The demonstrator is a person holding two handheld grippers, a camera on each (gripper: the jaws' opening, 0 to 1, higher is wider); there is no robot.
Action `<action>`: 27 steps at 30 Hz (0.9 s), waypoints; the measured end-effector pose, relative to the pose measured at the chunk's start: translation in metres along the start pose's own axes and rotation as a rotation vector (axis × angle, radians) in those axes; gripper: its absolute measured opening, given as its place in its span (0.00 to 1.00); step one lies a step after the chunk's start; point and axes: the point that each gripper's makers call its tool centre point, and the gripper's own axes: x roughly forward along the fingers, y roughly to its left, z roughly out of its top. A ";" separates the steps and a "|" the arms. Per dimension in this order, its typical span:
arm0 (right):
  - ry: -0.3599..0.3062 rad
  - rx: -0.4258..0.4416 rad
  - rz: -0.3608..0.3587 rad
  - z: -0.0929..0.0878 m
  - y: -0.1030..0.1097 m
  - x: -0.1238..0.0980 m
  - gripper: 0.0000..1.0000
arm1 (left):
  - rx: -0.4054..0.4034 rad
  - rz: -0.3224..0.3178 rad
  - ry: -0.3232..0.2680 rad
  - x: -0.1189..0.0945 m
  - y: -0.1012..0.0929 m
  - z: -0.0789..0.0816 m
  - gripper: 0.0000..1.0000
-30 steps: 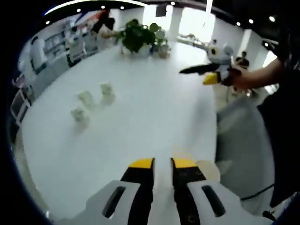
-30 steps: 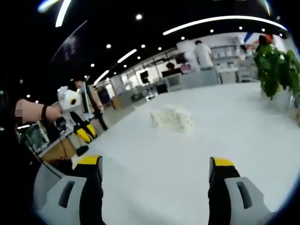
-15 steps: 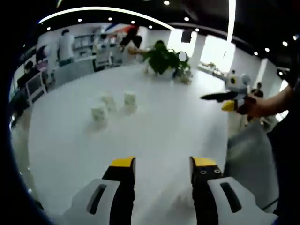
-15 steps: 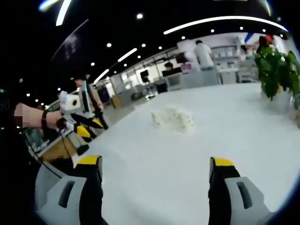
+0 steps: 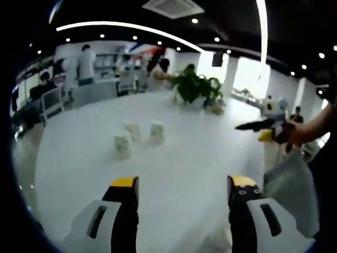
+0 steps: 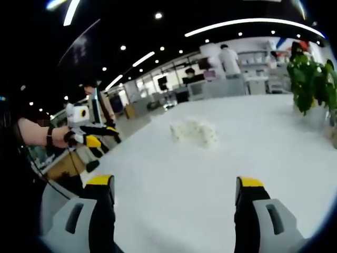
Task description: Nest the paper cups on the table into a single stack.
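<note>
Standing upright in a loose cluster well ahead of both tools, three paper cups (image 5: 138,135) rest near the middle of the white table (image 5: 189,158); in the right gripper view they blur into one pale clump. The left gripper (image 5: 182,185) hangs above the table with its yellow-tipped jaws wide apart and empty; the right gripper (image 6: 175,184) does likewise. A potted plant (image 5: 196,87) stands at the table's far edge.
</note>
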 end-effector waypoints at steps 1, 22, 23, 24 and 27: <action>0.000 0.001 0.000 0.000 0.000 0.000 0.93 | -0.007 0.006 -0.014 0.000 0.001 0.002 0.73; -0.001 -0.042 0.026 0.016 0.006 0.014 0.94 | -0.100 0.072 -0.166 -0.007 0.014 0.014 0.99; -0.001 -0.044 0.026 0.018 0.005 0.016 0.94 | -0.097 0.076 -0.171 -0.007 0.015 0.015 0.99; -0.002 -0.045 0.027 0.020 0.004 0.019 0.94 | -0.106 0.077 -0.178 -0.008 0.015 0.016 0.99; -0.008 -0.044 0.038 0.027 0.002 0.027 0.93 | -0.134 0.083 -0.206 -0.011 0.017 0.019 0.99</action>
